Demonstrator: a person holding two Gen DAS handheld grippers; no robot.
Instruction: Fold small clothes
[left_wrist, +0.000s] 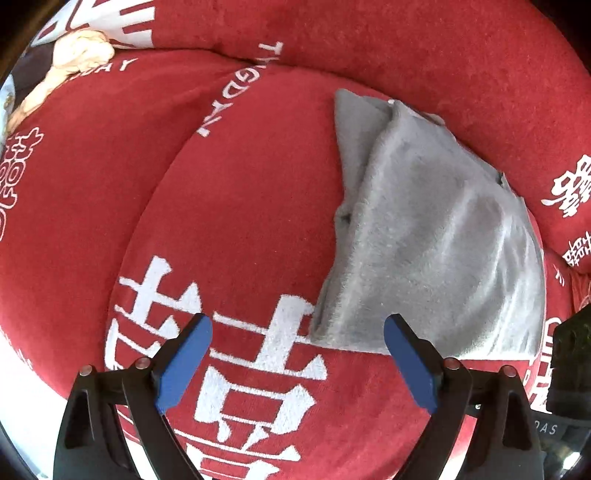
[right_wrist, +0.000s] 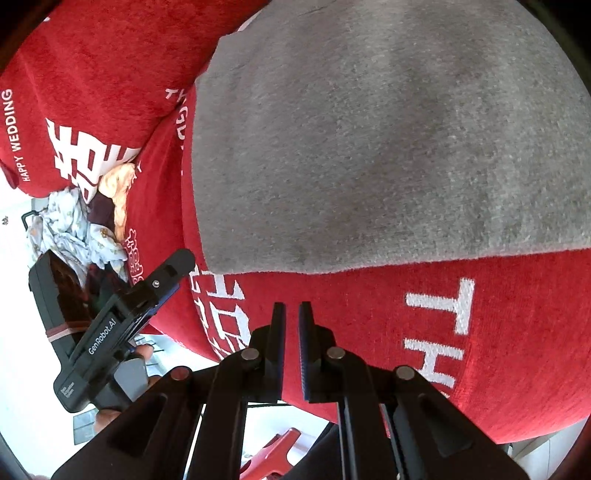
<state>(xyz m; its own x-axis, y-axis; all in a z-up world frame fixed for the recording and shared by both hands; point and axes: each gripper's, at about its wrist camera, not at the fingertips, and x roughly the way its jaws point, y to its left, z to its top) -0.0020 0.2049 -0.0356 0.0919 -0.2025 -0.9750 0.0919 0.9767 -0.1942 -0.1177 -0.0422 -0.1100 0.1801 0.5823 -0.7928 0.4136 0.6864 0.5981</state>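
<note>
The folded grey fleece garment (left_wrist: 436, 229) lay on the red cushion (left_wrist: 229, 206), its long axis running away from the left gripper (left_wrist: 298, 363), whose jaws gaped empty just short of its near corner (the nearer hand), while the right gripper (right_wrist: 291, 350) hovered pinched shut on nothing.

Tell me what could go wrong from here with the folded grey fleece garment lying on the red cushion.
1. The folded grey fleece garment has loose layers at its near left corner; with the left gripper open and clear of it, that fold may spring apart.
2. It lies on a rounded red plush cushion, so it could slide off towards the edge.
3. The right gripper is shut beside the garment's hem; moving forward, it might push and rumple the cloth.
</note>
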